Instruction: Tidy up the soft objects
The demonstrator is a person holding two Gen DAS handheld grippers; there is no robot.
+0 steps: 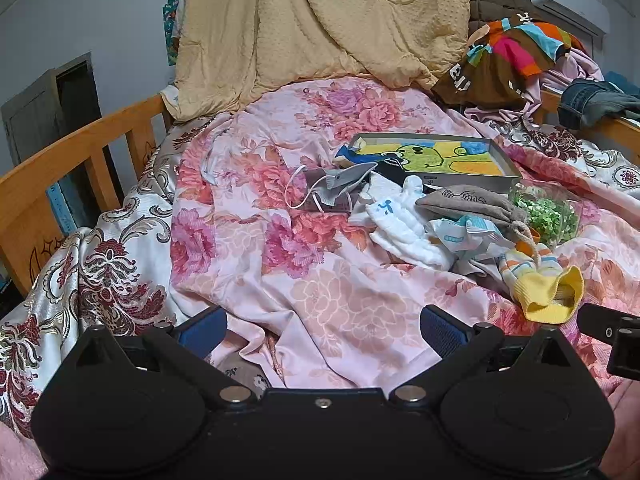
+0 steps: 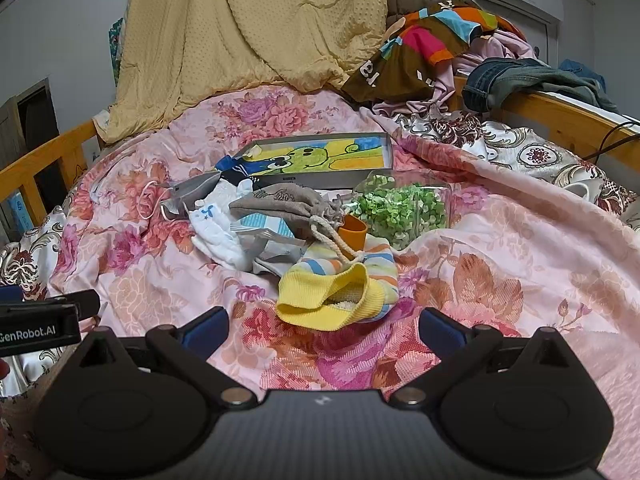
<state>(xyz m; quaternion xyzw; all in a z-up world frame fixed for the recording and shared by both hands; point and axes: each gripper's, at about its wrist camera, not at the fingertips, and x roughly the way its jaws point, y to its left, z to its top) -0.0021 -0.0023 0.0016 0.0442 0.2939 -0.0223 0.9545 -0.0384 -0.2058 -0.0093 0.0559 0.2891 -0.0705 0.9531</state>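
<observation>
Hovering over the pink floral bedsheet [image 1: 320, 300], the left gripper [image 1: 324, 330] and right gripper [image 2: 324, 328] both have blue-padded fingers [image 2: 206, 330] spread wide, holding nothing; the yellow-cuffed striped sock [image 2: 340, 284] lies just beyond the right one.

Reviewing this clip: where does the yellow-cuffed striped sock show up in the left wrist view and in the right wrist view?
Left wrist view: the yellow-cuffed striped sock lies at lower right, just beyond the right fingertip.
Right wrist view: it lies near the centre, straight ahead between the open fingers.
Shared landmark: the shallow box with the green cartoon picture, farther back on the floral sheet in both.
</observation>
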